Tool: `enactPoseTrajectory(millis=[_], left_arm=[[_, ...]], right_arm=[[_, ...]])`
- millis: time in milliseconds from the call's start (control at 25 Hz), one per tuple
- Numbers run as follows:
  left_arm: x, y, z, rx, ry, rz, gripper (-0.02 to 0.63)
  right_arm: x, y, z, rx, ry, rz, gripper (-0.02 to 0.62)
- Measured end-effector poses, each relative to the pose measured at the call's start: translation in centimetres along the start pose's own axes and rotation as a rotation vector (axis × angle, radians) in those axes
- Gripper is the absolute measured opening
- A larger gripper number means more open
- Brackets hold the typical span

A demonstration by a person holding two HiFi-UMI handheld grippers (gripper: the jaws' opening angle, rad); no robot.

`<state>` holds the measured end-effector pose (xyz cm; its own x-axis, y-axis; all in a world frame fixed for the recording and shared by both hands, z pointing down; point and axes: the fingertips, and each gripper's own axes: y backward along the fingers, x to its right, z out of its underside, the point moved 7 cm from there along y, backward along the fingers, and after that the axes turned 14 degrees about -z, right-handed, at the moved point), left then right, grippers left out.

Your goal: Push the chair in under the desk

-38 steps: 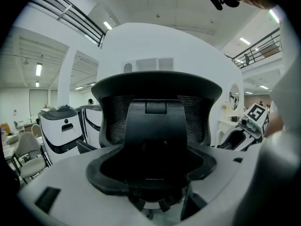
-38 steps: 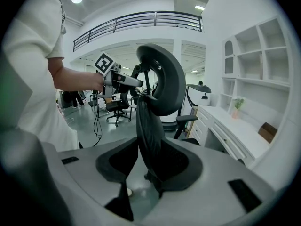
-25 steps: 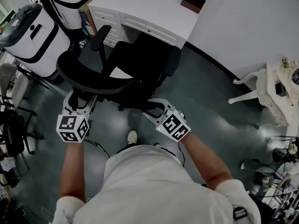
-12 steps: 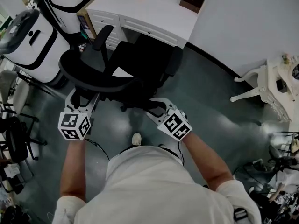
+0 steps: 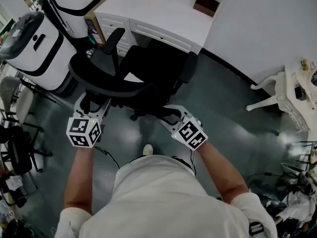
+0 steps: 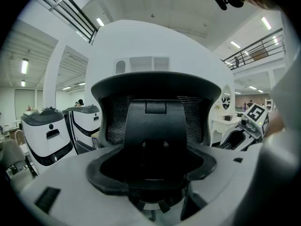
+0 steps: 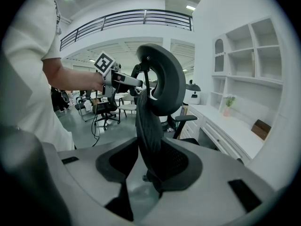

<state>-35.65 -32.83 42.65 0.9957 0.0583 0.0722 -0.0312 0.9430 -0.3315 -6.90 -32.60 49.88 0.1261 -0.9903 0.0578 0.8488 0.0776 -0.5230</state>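
Note:
A black office chair stands with its seat facing the white desk, and the seat front reaches the desk's edge. My left gripper sits at the left lower part of the backrest, fingertips hidden under its curved rim. In the left gripper view the jaws stand wide apart with the backrest's spine between them. My right gripper is at the backrest's right edge. That thin mesh edge runs down between its wide-open jaws, leaning on the right pad.
Two white rounded machines stand left of the chair. A white wall borders the desk on the right. An ornate white table is at the far right, a dark chair at the far left. A brown box lies on the desk.
The chair has rolled a little closer to the desk. Both grippers have followed it, staying at the backrest, and the person has stepped forward.

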Motion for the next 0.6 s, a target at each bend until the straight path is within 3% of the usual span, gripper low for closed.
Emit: enactPoseTrajectory(millis=[600], left_arm=[[-0.8, -3.4, -1.2, 0.004, -0.005, 0.013, 0.321]], right_arm=[[3.2, -0.7, -0.7, 0.003, -0.006, 0.012, 0.155]])
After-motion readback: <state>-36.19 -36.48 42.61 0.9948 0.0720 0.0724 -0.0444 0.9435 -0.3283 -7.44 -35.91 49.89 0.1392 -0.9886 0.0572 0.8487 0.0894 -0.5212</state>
